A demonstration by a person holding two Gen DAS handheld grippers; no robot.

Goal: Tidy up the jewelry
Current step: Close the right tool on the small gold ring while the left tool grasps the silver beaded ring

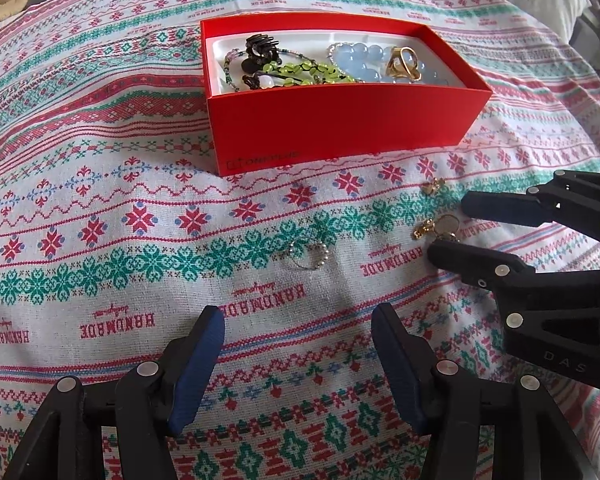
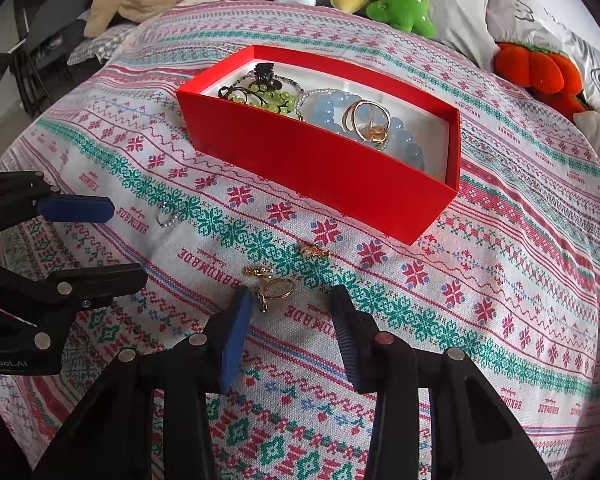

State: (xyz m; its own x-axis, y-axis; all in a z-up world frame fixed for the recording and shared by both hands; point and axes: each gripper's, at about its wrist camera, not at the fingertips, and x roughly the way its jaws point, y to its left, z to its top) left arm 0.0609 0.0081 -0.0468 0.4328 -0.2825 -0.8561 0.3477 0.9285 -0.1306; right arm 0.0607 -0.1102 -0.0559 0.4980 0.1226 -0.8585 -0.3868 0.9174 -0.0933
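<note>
A: Starting at the left, what's loose on the bedspread [image 2: 500, 240]?

B: A silver ring [image 2: 166, 213] lies by itself toward the left side of the spread, just ahead of the left gripper [image 1: 298, 328]. That claw has its jaws wide apart, holds nothing and hangs above the cloth, probably lined up on that ring.

A: And further right?

B: Three gold pieces in a loose cluster near the middle, in front of the red box: a small gold earring [image 2: 259, 271], a gold hoop [image 2: 278, 290] just beside it, and a second gold earring [image 2: 313, 251] nearer the box's front wall. The right gripper [image 2: 292, 300] is low over the hoop, jaws apart, one blue pad almost at the hoop's side. It looks set to pinch it, though nothing is clamped yet.

A: Where does it all go?

B: Into the red box [image 2: 320, 168], open, toward the far side of the spread. It already holds a black hair clip [image 2: 266, 72], green beads [image 2: 268, 100], a blue bead bracelet [image 2: 328, 114] and gold rings [image 2: 366, 120], so these strays seem to be the last ones
</note>
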